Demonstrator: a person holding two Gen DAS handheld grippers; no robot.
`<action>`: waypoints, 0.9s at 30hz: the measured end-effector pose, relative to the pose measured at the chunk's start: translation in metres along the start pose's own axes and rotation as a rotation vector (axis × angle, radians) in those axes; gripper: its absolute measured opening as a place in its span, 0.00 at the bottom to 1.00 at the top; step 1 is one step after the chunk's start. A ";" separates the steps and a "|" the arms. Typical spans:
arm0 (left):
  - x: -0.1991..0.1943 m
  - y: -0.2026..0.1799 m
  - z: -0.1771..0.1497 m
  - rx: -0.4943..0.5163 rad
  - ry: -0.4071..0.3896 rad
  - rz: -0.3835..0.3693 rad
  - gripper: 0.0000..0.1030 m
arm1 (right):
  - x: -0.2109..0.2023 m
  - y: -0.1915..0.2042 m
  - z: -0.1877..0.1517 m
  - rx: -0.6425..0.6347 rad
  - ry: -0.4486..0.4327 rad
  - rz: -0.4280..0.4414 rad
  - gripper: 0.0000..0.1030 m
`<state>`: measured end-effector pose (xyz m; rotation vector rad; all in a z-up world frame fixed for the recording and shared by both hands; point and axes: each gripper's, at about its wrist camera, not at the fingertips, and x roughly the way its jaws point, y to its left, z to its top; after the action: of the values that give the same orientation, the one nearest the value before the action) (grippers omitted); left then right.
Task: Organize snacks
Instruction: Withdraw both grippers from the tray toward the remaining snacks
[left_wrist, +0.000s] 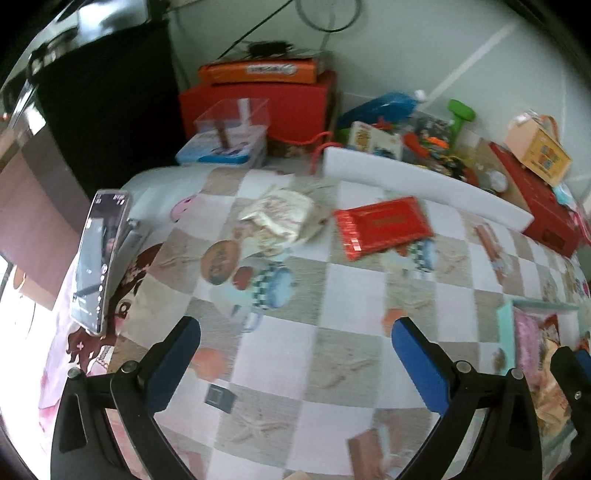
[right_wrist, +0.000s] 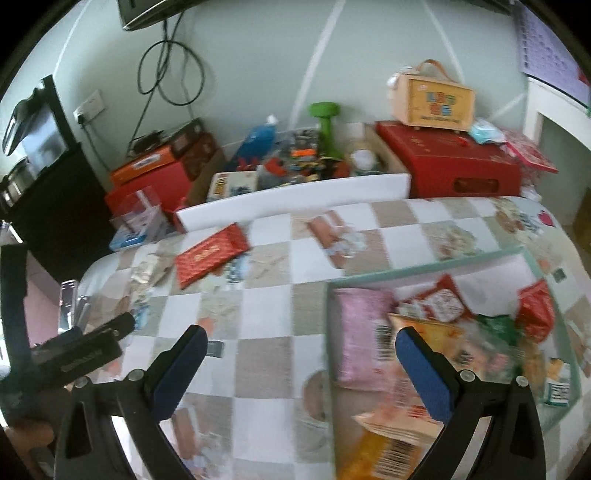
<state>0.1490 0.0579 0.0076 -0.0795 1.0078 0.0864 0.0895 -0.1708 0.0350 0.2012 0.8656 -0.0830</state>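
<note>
A red flat snack packet (left_wrist: 382, 227) and a crumpled white snack bag (left_wrist: 280, 216) lie on the checkered tablecloth ahead of my left gripper (left_wrist: 295, 345), which is open and empty. Both show far left in the right wrist view: the red packet (right_wrist: 210, 254) and the white bag (right_wrist: 149, 273). A mint-rimmed tray (right_wrist: 424, 267) holds a pink packet (right_wrist: 360, 332), orange packets (right_wrist: 436, 339) and red packets (right_wrist: 535, 310). My right gripper (right_wrist: 301, 350) is open and empty, over the tray's left edge. The tray also shows at the right of the left wrist view (left_wrist: 504, 332).
A phone on a stand (left_wrist: 98, 262) is at the table's left edge. A white board (left_wrist: 424, 184) stands along the back. Behind it are red boxes (left_wrist: 535, 206), a green dumbbell (right_wrist: 327, 129), a wooden case (right_wrist: 432, 99) and toys. The left gripper (right_wrist: 81, 350) shows in the right wrist view.
</note>
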 end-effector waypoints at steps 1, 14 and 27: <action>0.004 0.005 0.000 -0.014 0.008 -0.004 1.00 | 0.003 0.005 0.001 -0.003 0.004 0.010 1.00; 0.041 0.031 0.019 -0.028 0.019 -0.038 1.00 | 0.054 0.043 0.013 0.041 0.095 0.090 1.00; 0.077 0.044 0.056 0.054 0.026 -0.105 1.00 | 0.119 0.078 0.060 0.158 0.202 0.101 1.00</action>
<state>0.2320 0.1101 -0.0287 -0.0847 1.0299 -0.0378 0.2234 -0.1063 -0.0064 0.4063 1.0495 -0.0375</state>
